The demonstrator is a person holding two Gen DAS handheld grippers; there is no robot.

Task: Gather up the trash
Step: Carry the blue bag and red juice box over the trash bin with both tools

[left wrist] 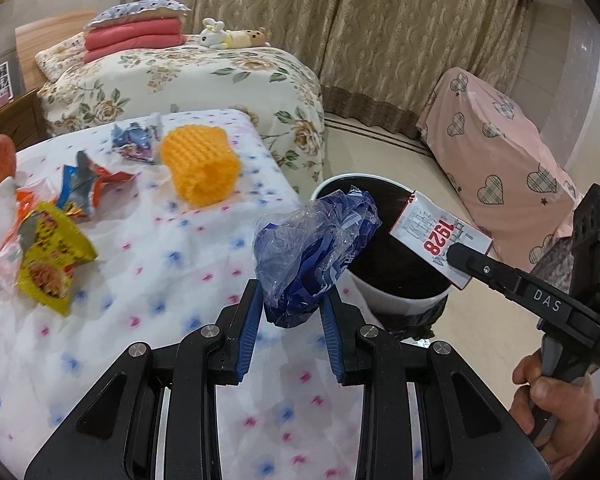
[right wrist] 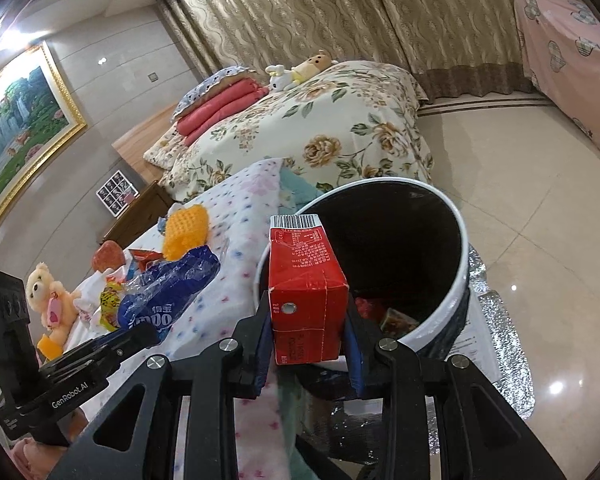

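Note:
My left gripper [left wrist: 293, 300] is shut on a crumpled blue plastic wrapper [left wrist: 316, 248], held over the table edge beside the bin. The white bin [left wrist: 400, 302] has a black liner and stands on the floor by the table's right side. My right gripper [right wrist: 308, 314] is shut on a red drink carton [right wrist: 306, 280], held at the near rim of the bin [right wrist: 462, 248]. In the left wrist view the right gripper [left wrist: 458, 260] comes in from the right with the carton [left wrist: 436, 236] above the bin's mouth. The left gripper [right wrist: 146, 336] and the wrapper [right wrist: 168, 292] show in the right wrist view.
On the dotted tablecloth [left wrist: 180, 240] lie a yellow noodle packet [left wrist: 48, 264], an orange-blue wrapper [left wrist: 88, 188], a blue-purple wrapper [left wrist: 136, 140] and a yellow foam net [left wrist: 200, 164]. A teddy bear [right wrist: 48, 292] sits at the table's far end. A floral bed [left wrist: 204, 80] stands behind.

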